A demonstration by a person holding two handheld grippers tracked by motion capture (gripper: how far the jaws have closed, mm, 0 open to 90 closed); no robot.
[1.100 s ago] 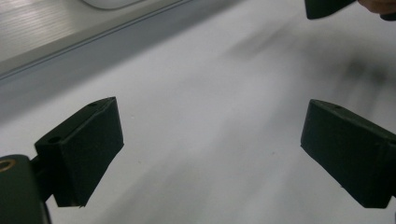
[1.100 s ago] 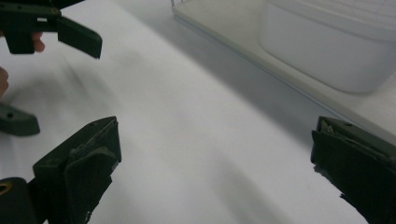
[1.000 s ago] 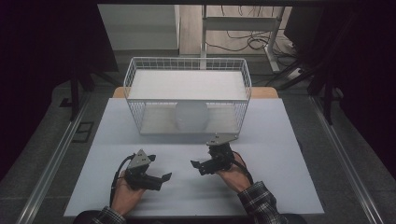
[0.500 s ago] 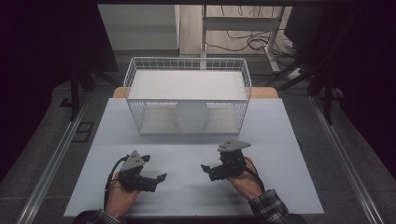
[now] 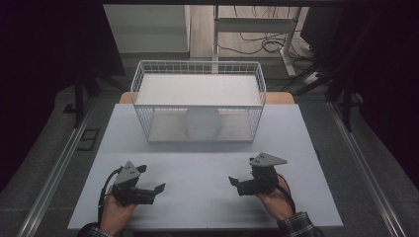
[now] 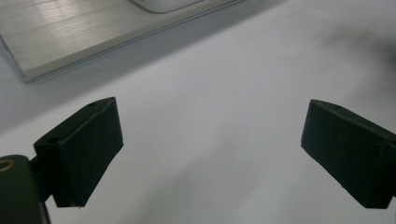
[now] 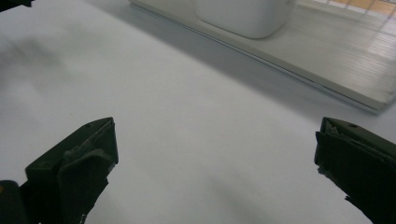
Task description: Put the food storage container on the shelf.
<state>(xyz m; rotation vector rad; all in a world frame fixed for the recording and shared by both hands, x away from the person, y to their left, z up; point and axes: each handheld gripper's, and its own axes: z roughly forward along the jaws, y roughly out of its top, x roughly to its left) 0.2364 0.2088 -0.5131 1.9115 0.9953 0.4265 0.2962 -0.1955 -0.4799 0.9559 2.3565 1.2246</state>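
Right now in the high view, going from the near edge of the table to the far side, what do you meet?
Left gripper and right gripper, jaws open, near the front edge → bare white table → white wire basket holding a white rounded container → floor with cables beyond.

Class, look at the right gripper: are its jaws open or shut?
Open. In the right gripper view the two black jaws stand far apart with bare white table between them, nothing held; from above, the right gripper rests near the table's front.
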